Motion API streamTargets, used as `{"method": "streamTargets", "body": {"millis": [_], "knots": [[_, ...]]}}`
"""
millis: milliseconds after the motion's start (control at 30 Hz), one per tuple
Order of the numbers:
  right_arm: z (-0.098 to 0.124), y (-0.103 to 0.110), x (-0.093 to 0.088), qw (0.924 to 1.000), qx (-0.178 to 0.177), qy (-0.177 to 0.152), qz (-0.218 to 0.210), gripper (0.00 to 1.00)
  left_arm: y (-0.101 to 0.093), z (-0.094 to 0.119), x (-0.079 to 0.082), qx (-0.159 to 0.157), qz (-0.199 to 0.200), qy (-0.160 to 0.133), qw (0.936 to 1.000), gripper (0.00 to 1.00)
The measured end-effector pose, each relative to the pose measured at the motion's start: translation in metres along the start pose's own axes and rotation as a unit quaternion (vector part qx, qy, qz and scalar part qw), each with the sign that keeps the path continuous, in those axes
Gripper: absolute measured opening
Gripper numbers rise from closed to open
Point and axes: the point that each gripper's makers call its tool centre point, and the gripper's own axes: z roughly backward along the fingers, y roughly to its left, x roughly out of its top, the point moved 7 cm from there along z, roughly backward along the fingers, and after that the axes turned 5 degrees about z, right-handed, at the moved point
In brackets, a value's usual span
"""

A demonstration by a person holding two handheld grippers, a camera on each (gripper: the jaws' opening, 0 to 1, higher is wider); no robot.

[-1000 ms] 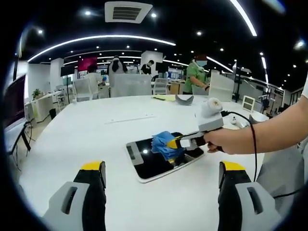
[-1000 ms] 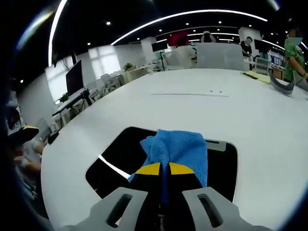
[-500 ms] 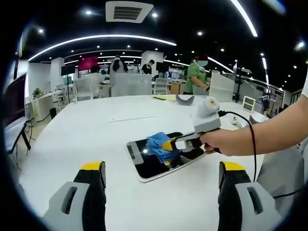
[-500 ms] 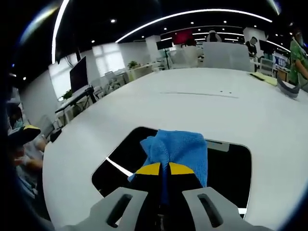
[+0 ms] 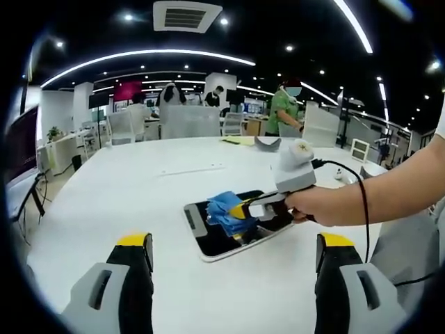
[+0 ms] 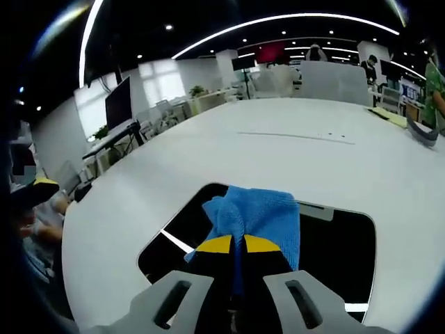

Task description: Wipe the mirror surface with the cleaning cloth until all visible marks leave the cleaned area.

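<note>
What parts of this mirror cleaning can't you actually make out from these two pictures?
- Marks on the mirror: in both views the dark glass reflects ceiling lights, so smudges can't be told apart.
- Mirror under the blue cloth: hidden by the cloth and the right gripper in the right gripper view.
- Whether the cloth presses on the glass: too small in the left gripper view.
- Mirror's near edge: cut off by the gripper body, right gripper view.

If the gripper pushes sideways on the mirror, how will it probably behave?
The mirror lies flat and unheld on the smooth white table, so it would probably slide rather than tip. It looks thin, likely light. Being glass, it may crack under hard pressure.
</note>
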Motion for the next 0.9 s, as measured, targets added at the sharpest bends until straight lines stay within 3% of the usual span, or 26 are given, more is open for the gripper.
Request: {"method": "streamTargets", "body": {"millis": [500,900], "knots": [[-0.007,0.012,0.005,0.9999,0.010,0.008,0.002,0.00,0.001,0.004,-0.001,0.003,0.001,-0.001,1.0000,0.98],[-0.026,0.028,0.012,0.9995,0.024,0.014,0.014,0.00,0.006,0.007,-0.001,0.010,0.005,-0.005,0.9999,0.98]]}}
